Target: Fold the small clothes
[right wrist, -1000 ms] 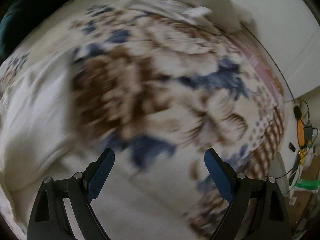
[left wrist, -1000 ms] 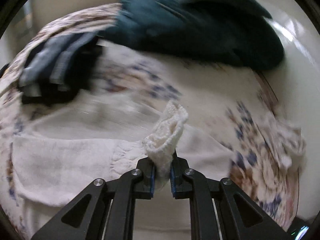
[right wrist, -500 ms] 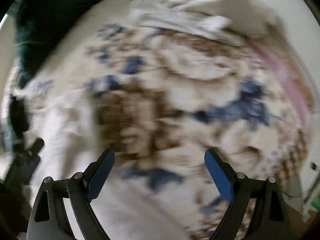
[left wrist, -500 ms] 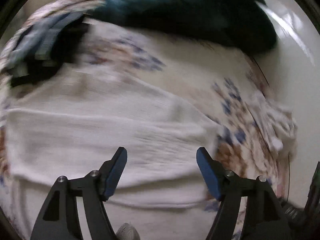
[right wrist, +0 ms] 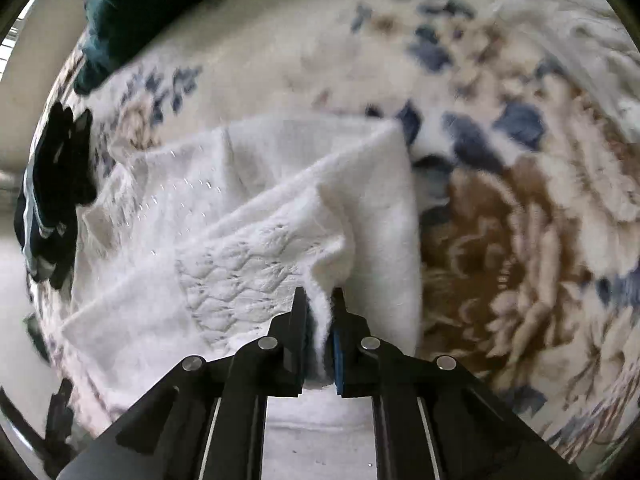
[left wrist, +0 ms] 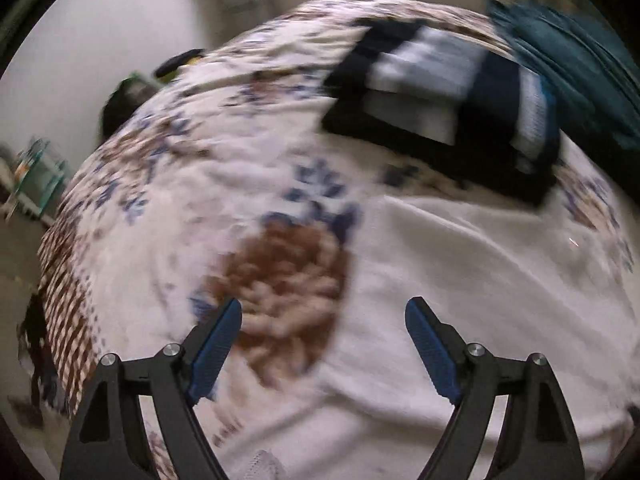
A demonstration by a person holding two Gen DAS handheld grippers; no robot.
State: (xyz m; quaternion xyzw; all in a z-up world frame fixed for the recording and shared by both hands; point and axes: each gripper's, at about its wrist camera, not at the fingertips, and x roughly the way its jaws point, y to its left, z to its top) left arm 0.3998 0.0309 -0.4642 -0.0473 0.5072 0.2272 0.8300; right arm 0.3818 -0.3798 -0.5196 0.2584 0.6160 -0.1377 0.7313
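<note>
White knitted garment, soft and cream-pale with a lacy openwork panel, lies spread on the floral bedspread patterned in brown and blue on cream; one edge of it is lifted into a ridge and pinched between the closed fingers of the right gripper, the cloth bunching up from the jaws; in the left wrist view the same white knit lies flat to the right of a large brown flower print; the left gripper hangs above it with its blue-padded fingers spread wide and nothing between them; a folded stack of dark navy and grey striped clothes sits on the bedspread beyond the garment, apart from it; a dark teal fabric heap lies just beside that stack at the far edge; both views are motion-blurred.
</note>
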